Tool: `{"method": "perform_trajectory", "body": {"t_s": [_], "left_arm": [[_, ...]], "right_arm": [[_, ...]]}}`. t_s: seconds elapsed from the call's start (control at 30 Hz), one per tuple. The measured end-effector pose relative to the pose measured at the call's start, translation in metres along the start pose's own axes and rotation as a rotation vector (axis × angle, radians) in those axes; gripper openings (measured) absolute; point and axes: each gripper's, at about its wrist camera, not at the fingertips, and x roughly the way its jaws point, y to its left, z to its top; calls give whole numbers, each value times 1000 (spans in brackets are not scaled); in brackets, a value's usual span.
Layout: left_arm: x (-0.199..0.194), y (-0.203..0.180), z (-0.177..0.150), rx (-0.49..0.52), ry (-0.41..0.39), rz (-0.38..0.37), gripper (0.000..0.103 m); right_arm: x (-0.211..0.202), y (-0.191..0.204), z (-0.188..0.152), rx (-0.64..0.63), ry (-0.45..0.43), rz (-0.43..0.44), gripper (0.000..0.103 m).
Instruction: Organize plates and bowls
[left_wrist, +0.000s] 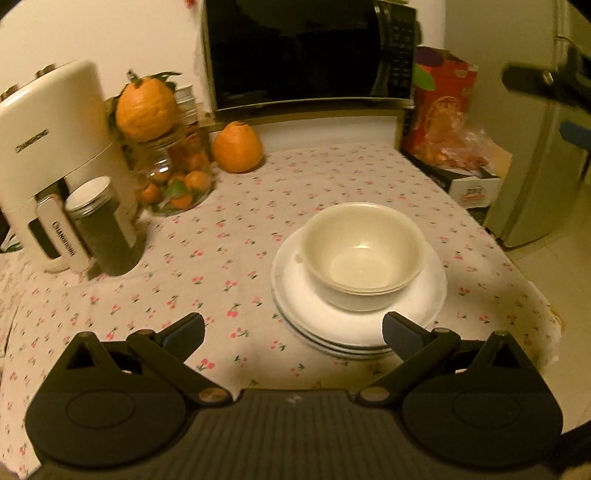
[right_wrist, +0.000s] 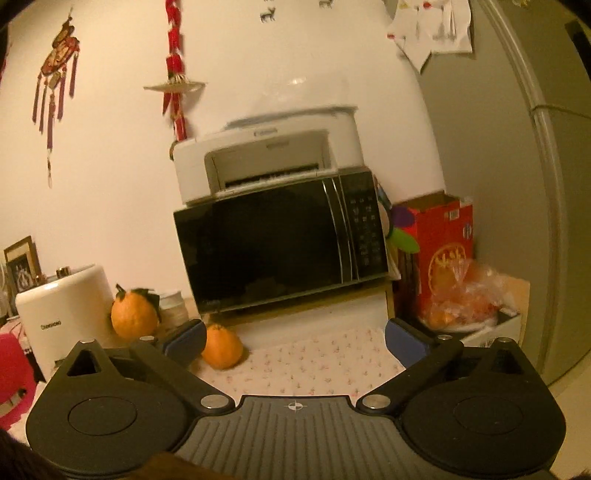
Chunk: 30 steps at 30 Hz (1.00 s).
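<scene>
Though nested on plates (left_wrist: 306, 314), bowls (left_wrist: 364, 254) near table's (left_wrist: 491, 266) right edge; could topple if bumped. Left gripper (left_wrist: 293, 332), right gripper (right_wrist: 295, 341): jaws apart, empty.

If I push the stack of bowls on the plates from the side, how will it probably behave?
The bowls look glazed and smooth, so they would probably slide across the top plate rather than tip. They sit off-centre, toward the far rim, so a push that way may carry them off. They look like ceramic, probably heavy and breakable.
</scene>
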Motion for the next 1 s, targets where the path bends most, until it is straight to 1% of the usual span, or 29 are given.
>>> {"method": "perform_trajectory", "body": {"t_s": [0.1, 0.2, 0.33, 0.43, 0.5, 0.57, 0.83, 1.0], "left_arm": [[2, 1, -2, -23, 15, 46, 103], [5, 4, -3, -54, 41, 82, 103], [7, 7, -4, -107, 97, 95, 103], [5, 7, -5, -133, 108, 99, 103], [3, 8, -5, -153, 114, 92, 103], [2, 8, -5, -163, 114, 94, 103], [-1, 6, -5, -178, 117, 112, 103], [-3, 3, -6, -171, 115, 129, 103]], "right_arm": [[8, 2, -6, -27, 124, 2, 103], [9, 9, -15, -70, 212, 22, 103], [11, 18, -30, -100, 333, 18, 103], [15, 22, -41, -92, 438, 14, 103], [18, 23, -46, -84, 487, 12, 103], [21, 25, -50, -83, 519, 9, 103], [31, 21, -55, -41, 577, -25, 103], [36, 24, -59, -56, 612, -30, 103]]}}
